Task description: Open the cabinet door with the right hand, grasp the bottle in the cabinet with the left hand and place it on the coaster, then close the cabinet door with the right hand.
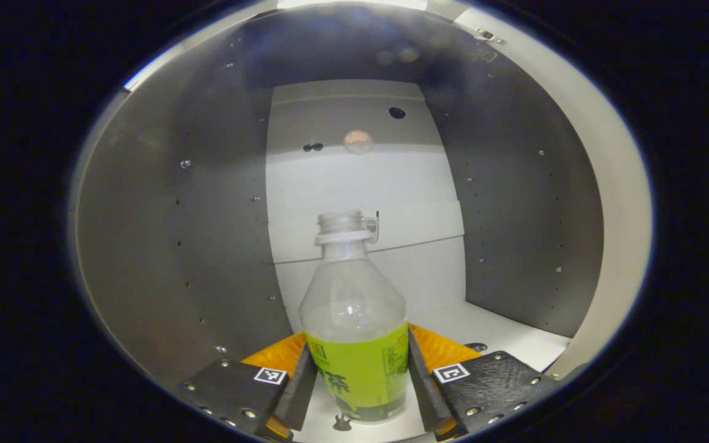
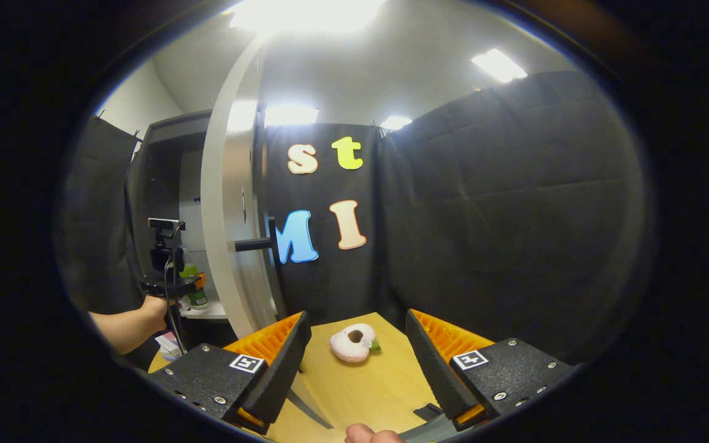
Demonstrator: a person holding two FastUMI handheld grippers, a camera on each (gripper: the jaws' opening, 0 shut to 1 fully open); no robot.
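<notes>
The bottle [image 1: 354,320] stands upright on the white cabinet floor [image 1: 502,335], clear above with a green label below. My left gripper [image 1: 360,344] has a finger pressed against each side of the label. In the right gripper view the open cabinet door [image 2: 226,234] shows edge-on with its dark handle [image 2: 256,244], and a hand [image 2: 148,314] holds the left gripper inside the cabinet beside the green of the bottle [image 2: 193,294]. My right gripper [image 2: 357,319] hangs open over the wooden table [image 2: 360,394], apart from the door. A pale round coaster [image 2: 353,343] lies just beyond its fingers.
Grey cabinet side walls [image 1: 170,246] stand close on both sides of the bottle, with a white back panel [image 1: 354,178] behind. The cabinet's front frame [image 1: 619,203] curves at the right. Black cloth walls [image 2: 502,234] enclose the table.
</notes>
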